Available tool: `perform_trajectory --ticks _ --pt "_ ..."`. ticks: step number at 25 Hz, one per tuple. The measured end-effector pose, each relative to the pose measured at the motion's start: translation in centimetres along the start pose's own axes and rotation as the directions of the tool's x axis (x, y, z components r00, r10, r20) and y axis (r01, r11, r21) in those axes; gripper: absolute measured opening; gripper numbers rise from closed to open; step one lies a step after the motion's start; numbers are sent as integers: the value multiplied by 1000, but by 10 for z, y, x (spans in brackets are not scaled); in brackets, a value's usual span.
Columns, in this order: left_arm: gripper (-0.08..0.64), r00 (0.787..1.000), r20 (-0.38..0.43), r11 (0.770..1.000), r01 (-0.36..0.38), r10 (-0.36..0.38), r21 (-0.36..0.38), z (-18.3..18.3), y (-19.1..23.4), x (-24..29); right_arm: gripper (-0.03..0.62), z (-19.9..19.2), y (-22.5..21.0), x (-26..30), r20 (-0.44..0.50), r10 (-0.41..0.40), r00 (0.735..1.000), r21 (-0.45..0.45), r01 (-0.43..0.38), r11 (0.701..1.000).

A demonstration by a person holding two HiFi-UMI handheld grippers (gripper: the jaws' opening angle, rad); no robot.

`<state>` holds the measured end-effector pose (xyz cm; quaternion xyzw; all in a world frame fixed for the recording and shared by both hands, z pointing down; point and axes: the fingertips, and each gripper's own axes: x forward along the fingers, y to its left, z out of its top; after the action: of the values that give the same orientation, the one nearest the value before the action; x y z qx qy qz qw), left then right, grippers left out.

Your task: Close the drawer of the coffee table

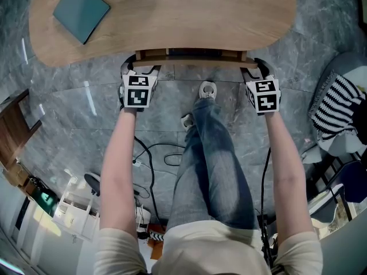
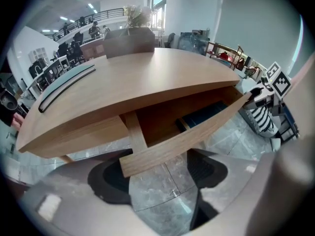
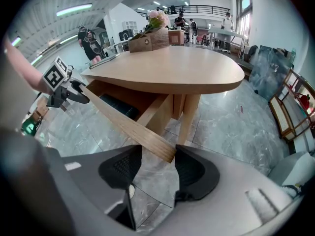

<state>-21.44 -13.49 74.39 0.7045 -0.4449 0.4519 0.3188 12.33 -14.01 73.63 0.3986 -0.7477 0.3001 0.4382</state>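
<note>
Drawer (image 2: 197, 131) ajar, a gripper at each end

Coffee table (image 1: 172, 16) has its drawer pulled partly out, and a dark flat item (image 2: 204, 114) lies inside. Left gripper (image 2: 160, 176) and right gripper (image 3: 157, 168) both have their jaws spread, each with one end of the drawer front between them.

Resting on grey marble floor (image 1: 74, 90): pale wooden worktop (image 1: 189, 16), bearing a flat teal pad (image 1: 81, 10) at left, flower box (image 3: 153, 36) at far end.
</note>
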Motion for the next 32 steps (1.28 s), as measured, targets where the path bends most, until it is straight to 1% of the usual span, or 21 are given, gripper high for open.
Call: perform_trajectory --ticks 12,25,32 --pt "350 998 16 996 -58 59 -68 21 12 6 213 20 -13 9 13 3 1000 -1 -3 1000" --pt "353 993 52 988 -95 102 -119 42 22 10 213 40 -23 16 25 -4 1000 4 4 1000" --pt "351 990 60 973 -110 124 -202 44 25 14 215 46 -27 19 30 -5 1000 6 5 1000"
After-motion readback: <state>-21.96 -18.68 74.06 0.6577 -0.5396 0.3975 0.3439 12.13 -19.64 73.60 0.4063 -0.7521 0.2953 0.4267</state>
